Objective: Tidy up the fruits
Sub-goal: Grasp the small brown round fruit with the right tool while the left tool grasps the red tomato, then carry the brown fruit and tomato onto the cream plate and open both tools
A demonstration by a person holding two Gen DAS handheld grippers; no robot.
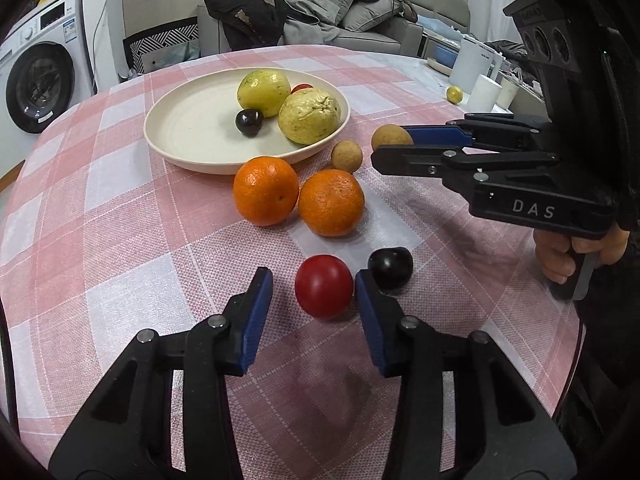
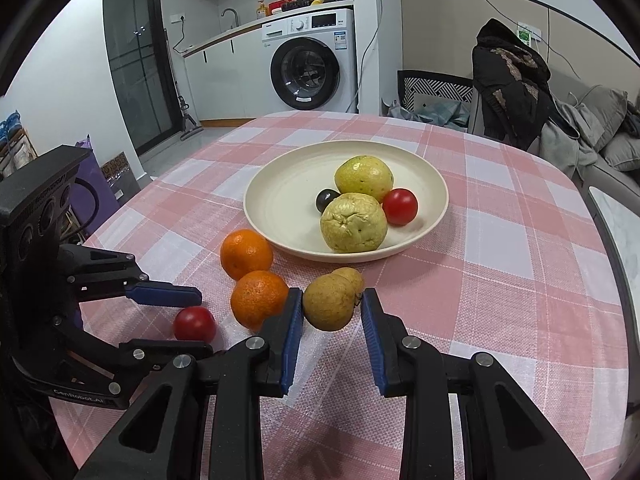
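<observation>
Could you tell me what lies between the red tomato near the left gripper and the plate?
Two oranges lie side by side between the red tomato and the plate, clearest in the left wrist view.

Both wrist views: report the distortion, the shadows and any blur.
Left wrist view: strong fisheye bend, dark vignette at the corners; the red tomato throws a soft shadow on the checked tablecloth; foreground sharp, sofa softer. Right wrist view: the same curvature bows the walls; the plate is evenly lit with no glare; no motion blur.
</observation>
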